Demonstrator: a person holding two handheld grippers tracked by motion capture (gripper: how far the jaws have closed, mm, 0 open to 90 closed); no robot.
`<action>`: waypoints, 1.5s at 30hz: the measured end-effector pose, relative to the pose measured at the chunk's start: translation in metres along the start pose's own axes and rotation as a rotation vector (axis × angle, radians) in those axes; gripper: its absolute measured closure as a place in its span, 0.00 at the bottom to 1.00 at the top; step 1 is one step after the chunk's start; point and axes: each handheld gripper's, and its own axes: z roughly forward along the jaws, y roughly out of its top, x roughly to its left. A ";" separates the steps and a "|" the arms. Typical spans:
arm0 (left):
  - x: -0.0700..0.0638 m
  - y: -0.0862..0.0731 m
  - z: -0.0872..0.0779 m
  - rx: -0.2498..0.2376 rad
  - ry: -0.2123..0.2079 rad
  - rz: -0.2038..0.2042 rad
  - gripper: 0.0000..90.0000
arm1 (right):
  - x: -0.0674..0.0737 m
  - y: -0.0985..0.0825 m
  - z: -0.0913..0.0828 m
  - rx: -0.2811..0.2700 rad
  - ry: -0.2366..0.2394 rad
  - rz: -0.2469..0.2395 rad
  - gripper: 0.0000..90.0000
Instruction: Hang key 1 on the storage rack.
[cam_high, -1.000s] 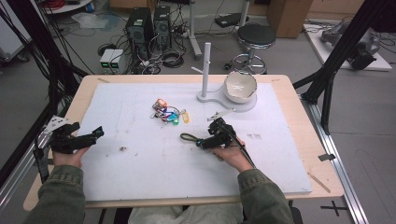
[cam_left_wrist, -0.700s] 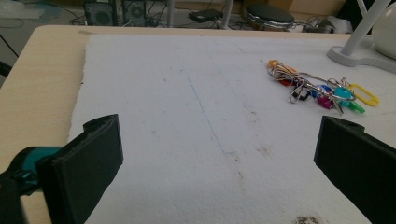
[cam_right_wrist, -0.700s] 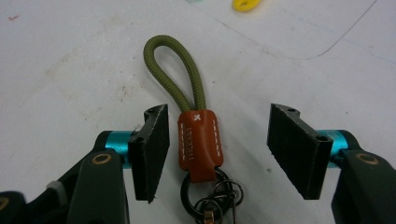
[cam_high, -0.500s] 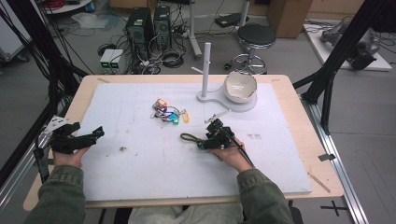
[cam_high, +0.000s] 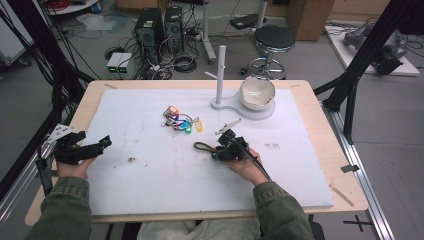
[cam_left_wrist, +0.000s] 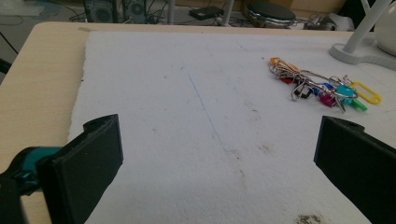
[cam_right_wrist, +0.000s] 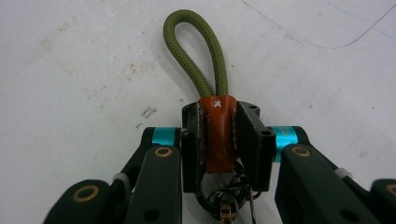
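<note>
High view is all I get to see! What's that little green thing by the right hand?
Observer: It's a green cord loop joined to a brown leather tab, like a key strap.
Operator: Is the gripper grabbing it?
Observer: Yes. The right gripper has just been closing, and its jaws now pinch the leather tab from both sides.
Operator: Is anything hanging off it?
Observer: Dark metal rings sit at the tab's near end, between the jaws.
Operator: What about the other gripper?
Observer: The left gripper has its jaws wide apart with nothing between them, facing the bunch of colourful key tags.
</note>
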 end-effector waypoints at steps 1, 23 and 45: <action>0.000 0.000 0.000 -0.001 -0.001 -0.001 0.02 | 0.000 0.000 -0.001 -0.004 -0.006 0.000 0.80; -0.002 0.000 0.002 0.003 -0.005 0.008 0.02 | -0.009 0.001 -0.031 -0.124 0.024 0.092 0.80; -0.005 -0.001 0.000 0.003 -0.004 0.010 0.02 | -0.033 0.033 -0.083 -0.221 0.020 0.133 0.80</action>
